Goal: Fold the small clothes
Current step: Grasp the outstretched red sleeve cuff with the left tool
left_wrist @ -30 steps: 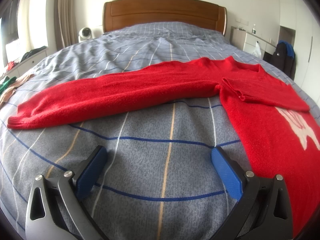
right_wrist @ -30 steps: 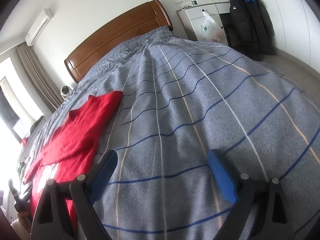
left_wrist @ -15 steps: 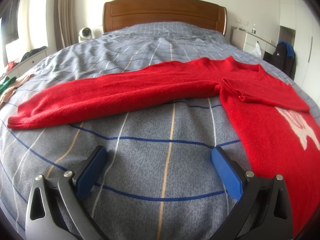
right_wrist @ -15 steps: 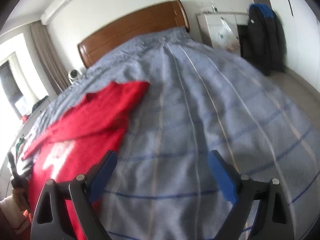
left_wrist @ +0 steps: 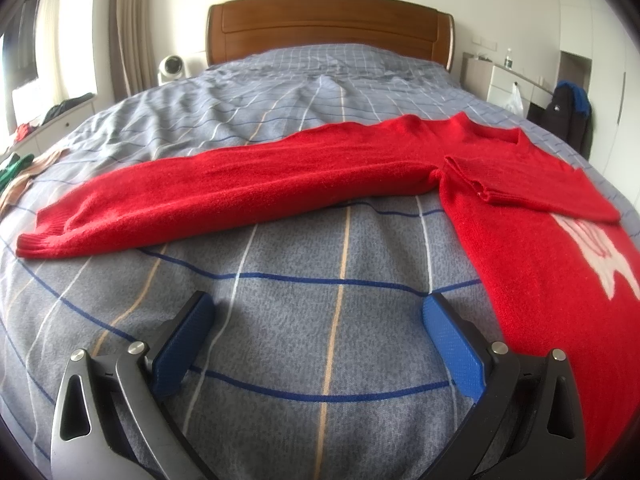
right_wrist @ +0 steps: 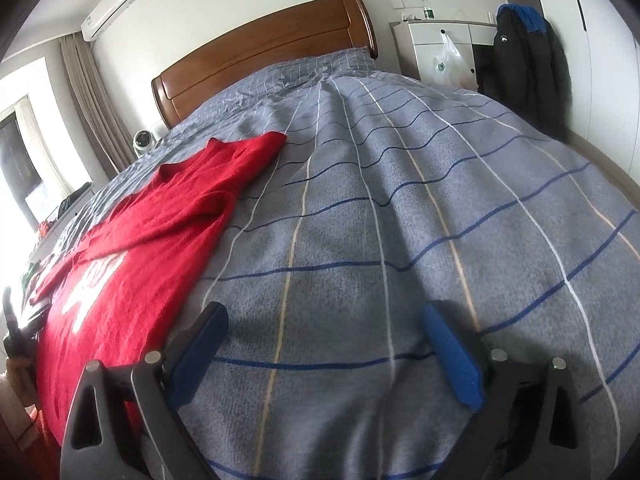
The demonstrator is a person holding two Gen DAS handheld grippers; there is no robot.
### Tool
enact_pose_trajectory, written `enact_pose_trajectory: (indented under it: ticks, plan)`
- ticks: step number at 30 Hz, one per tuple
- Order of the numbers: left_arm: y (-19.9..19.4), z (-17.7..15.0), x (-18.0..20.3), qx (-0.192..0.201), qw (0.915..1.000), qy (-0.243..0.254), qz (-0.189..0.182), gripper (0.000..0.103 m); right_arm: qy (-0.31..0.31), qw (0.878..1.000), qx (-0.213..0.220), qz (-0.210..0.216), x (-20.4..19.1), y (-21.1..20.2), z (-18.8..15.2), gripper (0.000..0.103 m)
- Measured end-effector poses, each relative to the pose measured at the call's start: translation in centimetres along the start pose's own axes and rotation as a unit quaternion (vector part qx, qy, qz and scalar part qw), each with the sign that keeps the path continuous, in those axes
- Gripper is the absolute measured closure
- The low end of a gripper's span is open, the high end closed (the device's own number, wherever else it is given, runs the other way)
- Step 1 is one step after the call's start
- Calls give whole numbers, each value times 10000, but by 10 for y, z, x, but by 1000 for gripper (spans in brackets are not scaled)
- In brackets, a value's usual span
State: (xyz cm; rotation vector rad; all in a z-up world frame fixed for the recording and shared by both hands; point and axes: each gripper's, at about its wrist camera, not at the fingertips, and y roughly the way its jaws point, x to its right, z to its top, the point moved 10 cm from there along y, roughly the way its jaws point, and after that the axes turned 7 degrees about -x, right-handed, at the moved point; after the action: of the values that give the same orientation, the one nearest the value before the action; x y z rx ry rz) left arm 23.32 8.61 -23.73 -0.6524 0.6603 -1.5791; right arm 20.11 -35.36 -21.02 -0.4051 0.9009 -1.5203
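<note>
The left wrist view shows the red sweater spread on the grey checked bedspread, with 1 long sleeve stretched out flat toward the left edge and ending in a ribbed cuff. The other sleeve is folded across the chest, its cuff lying near the armpit of the stretched one, and part of a white motif shows on the front at the right. A small pile of green and tan clothes lies at the far left edge of the bed; only this view shows it clearly.

The right wrist view shows the same sweater from its other side, along the left of the picture, with the neckline end toward the wooden headboard. It also shows things the left view gives small or not at all: a wall air conditioner, a white plastic bag hanging on a white cabinet, and a dark jacket hanging at the right. Most of this view is bare bedspread.

The left gripper has its blue pads spread wide over bare bedspread, beside the sweater's left edge and below the stretched sleeve, holding nothing. The right gripper is also spread wide, its jaws having just been opening a little further, with only bedspread between them; its left finger stands just beside the sweater's edge, and I cannot tell whether it touches it.
</note>
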Motion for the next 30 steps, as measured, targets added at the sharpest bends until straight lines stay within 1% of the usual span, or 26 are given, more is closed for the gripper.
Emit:
enact_pose_trajectory:
  ticks: [9, 13, 15, 18, 20, 21, 22, 23, 24, 26, 27, 28, 29, 30]
  plan:
    - [0, 0, -2, -15, 9999, -14, 117, 0, -17, 10000, -8, -32, -1, 1, 0, 6]
    - [-1, -2, -2, -66, 9996, -11, 277, 0, -26, 10000, -10, -45, -1, 1, 0, 6]
    - [-1, -4, -4, -231, 9992, -127, 303, 0, -26, 10000, -5, -43, -1, 1, 0, 6]
    - [-12, -12, -5, -657, 9973, -213, 241, 0, -31, 10000, -3, -49, -1, 1, 0, 6]
    - [-30, -16, -6, -888, 9959, -186, -49, 0, -44, 10000, -2, -68, -1, 1, 1, 6]
    - [-37, -18, -7, -921, 9955, -171, -162, 0, -48, 10000, 3, -71, -1, 2, 1, 6]
    - [-49, -15, -14, -903, 9953, -155, -312, 0, -46, 10000, 8, -64, -1, 1, 1, 6]
    - [-57, -11, -24, -848, 9958, -151, -317, 0, -43, 10000, 24, -54, -1, 2, 1, 6]
    - [-62, -7, -33, -806, 9962, -165, -274, 0, -42, 10000, 37, -51, 0, 2, 1, 6]
    - [-69, 10, -75, -772, 9961, -412, -139, 0, -47, 10000, 52, -67, 0, 3, 1, 6]
    - [-69, 15, -90, -758, 9956, -542, -81, 0, -58, 9999, 53, -82, 0, 4, 1, 5]
    - [-69, 26, -125, -716, 9932, -905, 125, 0, -68, 9999, 50, -95, 0, 5, 1, 5]
    - [-68, 34, -154, -692, 9890, -1281, 273, 0, -79, 9999, 47, -110, -1, 5, 1, 5]
    - [-64, 38, -182, -702, 9823, -1699, 362, 0, -86, 9999, 44, -117, 0, 6, 1, 5]
